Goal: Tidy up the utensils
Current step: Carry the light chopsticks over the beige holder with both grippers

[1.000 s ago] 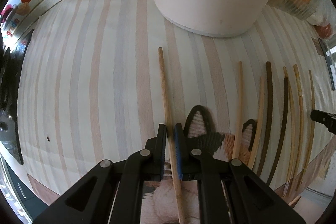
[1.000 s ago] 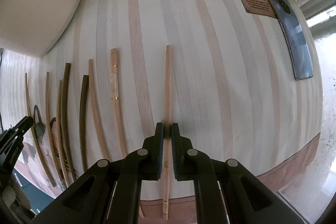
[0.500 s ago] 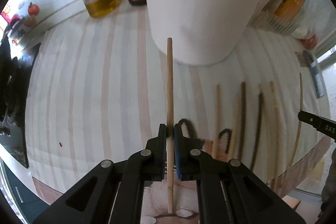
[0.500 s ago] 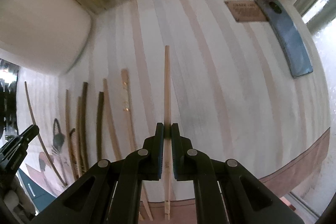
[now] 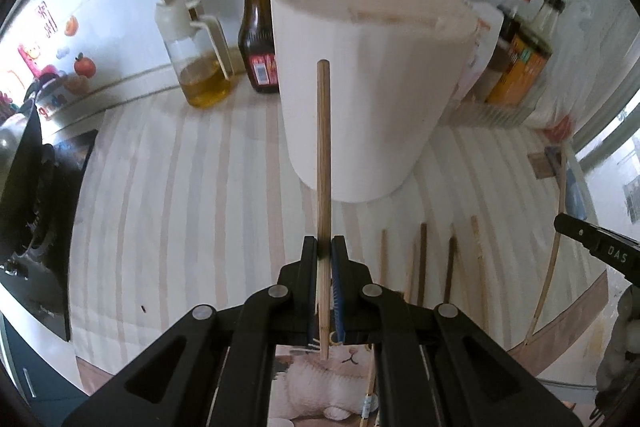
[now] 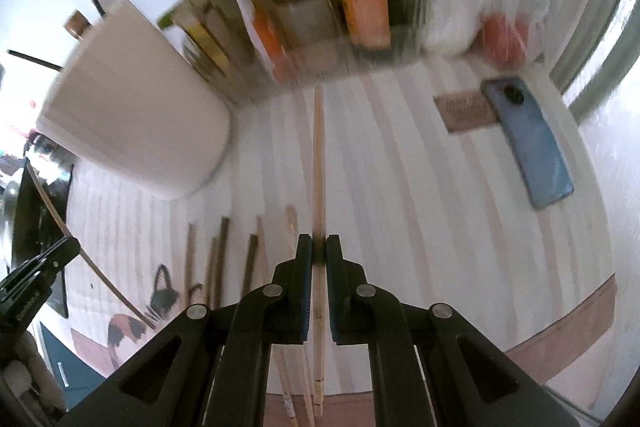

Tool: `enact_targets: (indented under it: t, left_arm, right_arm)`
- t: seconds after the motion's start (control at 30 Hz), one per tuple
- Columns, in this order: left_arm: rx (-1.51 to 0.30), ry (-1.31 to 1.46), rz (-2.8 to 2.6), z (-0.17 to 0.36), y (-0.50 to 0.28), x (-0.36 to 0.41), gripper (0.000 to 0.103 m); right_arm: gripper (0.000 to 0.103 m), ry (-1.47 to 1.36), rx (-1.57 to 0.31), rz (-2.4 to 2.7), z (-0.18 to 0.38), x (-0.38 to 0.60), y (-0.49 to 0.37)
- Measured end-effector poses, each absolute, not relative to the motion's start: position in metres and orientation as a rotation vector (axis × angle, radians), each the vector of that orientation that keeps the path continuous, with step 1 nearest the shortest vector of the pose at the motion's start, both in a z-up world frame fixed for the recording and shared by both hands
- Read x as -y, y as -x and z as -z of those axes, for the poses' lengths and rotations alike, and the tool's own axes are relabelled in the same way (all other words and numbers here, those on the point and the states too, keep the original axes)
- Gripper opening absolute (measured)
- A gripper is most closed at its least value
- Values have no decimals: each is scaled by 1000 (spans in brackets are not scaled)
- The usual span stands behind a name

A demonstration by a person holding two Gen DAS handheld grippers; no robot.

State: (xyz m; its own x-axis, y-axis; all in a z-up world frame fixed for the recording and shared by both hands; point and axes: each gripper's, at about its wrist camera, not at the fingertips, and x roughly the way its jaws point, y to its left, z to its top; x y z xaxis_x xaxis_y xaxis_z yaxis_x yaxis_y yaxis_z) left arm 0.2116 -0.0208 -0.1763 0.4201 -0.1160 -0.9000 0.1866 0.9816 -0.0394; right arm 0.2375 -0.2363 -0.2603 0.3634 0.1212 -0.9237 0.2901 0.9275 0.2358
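My left gripper [image 5: 324, 247] is shut on a light wooden chopstick [image 5: 323, 163], lifted off the striped counter, its tip in front of the white utensil holder [image 5: 368, 83]. Two dark sticks stand in the holder. My right gripper [image 6: 319, 245] is shut on a pale chopstick [image 6: 318, 163], also raised above the counter. Several more chopsticks [image 5: 422, 259] lie in a row on the counter between the two grippers, seen too in the right wrist view as the chopstick row [image 6: 222, 259]. The holder [image 6: 132, 115] sits at the upper left there.
An oil jug [image 5: 200, 59] and a dark sauce bottle [image 5: 258, 19] stand left of the holder. Boxes and bottles [image 5: 516, 67] crowd its right. A stove [image 5: 28, 195] is at the far left. A blue phone [image 6: 528, 143] and a small wooden plaque [image 6: 466, 111] lie on the right.
Both grippers rose off the counter, each lifting its chopstick, and tilted up so the holder's rim and back wall came into view.
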Motion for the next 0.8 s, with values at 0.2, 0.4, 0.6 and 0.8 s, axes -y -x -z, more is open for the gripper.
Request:
enact_targets:
  t: [0.2,0.4,0.6,0.8]
  left_arm:
    - [-1062,-32,196,151,-209,17,4]
    - [-992,16,204,116,-208,12,4]
    - [-912,67,215,77,-212,6,4]
    - [-846,108,226,39,-221,5,4]
  right_arm:
    - [7,-378,-1116,89,226,233,-253]
    - [7,-380,-1040,61,192,230,-259]
    - [7,-380,-963,21,153,219,-274]
    - [7,-377,-880,-24,112,207,-299]
